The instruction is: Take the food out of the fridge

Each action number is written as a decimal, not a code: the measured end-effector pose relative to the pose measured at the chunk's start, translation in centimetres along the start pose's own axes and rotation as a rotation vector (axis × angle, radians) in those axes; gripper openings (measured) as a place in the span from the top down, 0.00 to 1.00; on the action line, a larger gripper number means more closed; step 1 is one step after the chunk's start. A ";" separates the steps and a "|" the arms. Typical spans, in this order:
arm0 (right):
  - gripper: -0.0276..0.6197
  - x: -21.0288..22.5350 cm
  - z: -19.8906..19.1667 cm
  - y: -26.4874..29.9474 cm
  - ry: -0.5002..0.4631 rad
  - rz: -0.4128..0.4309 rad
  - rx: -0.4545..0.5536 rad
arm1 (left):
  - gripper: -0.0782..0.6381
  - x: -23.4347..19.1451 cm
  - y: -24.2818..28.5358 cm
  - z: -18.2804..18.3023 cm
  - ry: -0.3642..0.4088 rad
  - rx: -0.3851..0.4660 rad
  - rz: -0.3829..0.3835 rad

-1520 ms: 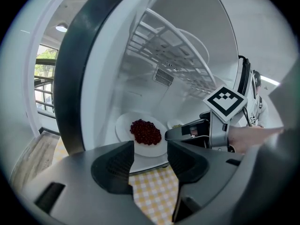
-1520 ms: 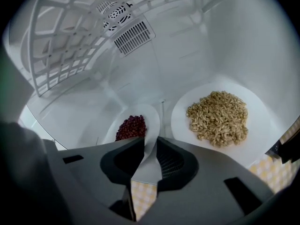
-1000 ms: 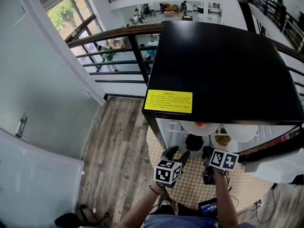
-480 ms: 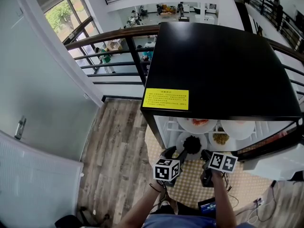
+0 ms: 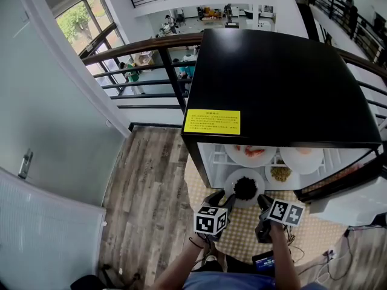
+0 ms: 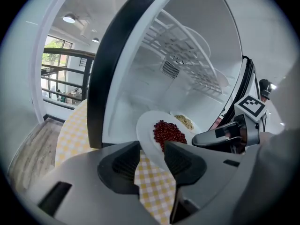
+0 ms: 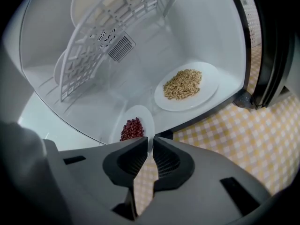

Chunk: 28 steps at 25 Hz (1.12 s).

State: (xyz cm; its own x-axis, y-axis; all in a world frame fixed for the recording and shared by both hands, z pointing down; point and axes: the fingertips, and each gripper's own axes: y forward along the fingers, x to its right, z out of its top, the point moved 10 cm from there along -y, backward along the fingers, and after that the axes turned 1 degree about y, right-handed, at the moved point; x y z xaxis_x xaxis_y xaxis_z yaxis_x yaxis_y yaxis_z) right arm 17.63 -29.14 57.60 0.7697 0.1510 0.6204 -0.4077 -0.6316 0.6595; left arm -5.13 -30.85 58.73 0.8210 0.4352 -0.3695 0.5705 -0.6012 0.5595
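A white plate of dark red beans [image 5: 245, 188] sits at the front of the open black fridge's [image 5: 284, 83] lower shelf, partly past the edge. My right gripper [image 5: 263, 201] pinches its right rim. In the right gripper view the jaws [image 7: 151, 149] are closing and press on the thin rim of the plate [image 7: 140, 121]. My left gripper [image 5: 221, 197] is at the plate's left rim. Its jaws [image 6: 151, 158] are closing with the plate's edge [image 6: 149, 132] between them, and a gap still shows beside one pad.
A plate of pale grain [image 7: 187, 86] lies deeper on the same shelf. Two more plates [image 5: 251, 154] [image 5: 302, 156] rest on the wire rack above. Yellow checked cloth [image 5: 242, 234] covers the floor before the fridge. The open door [image 5: 344, 183] stands at the right.
The bean plate has slid a little toward the fridge's front with the right gripper. The left jaws have narrowed around its rim.
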 end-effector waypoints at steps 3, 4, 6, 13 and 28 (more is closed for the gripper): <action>0.88 -0.2 -0.2 -0.6 0.007 0.012 0.015 | 0.71 -0.1 -0.6 -0.2 -0.014 0.023 0.014; 0.88 -0.4 -0.3 -0.8 0.008 0.016 0.017 | 0.72 -0.1 -0.8 -0.2 -0.018 0.029 0.017; 0.88 -0.7 -0.5 -1.2 0.008 0.021 0.023 | 0.73 -0.1 -1.3 -0.1 -0.019 0.040 0.018; 0.88 -1.8 -1.7 -3.3 -0.001 0.038 0.055 | 0.73 0.6 -3.6 -0.4 0.002 0.076 0.001; 0.89 -3.9 -6.5 -8.1 -0.017 0.067 0.111 | 0.73 2.7 -10.0 -2.5 0.064 0.115 -0.007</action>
State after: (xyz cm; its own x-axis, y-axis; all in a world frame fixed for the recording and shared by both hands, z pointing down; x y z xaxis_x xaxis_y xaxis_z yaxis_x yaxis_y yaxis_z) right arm 14.73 -19.62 52.57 0.7510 0.0933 0.6536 -0.4025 -0.7200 0.5653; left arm -8.68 -21.96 53.95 0.8158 0.4797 -0.3230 0.5783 -0.6693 0.4665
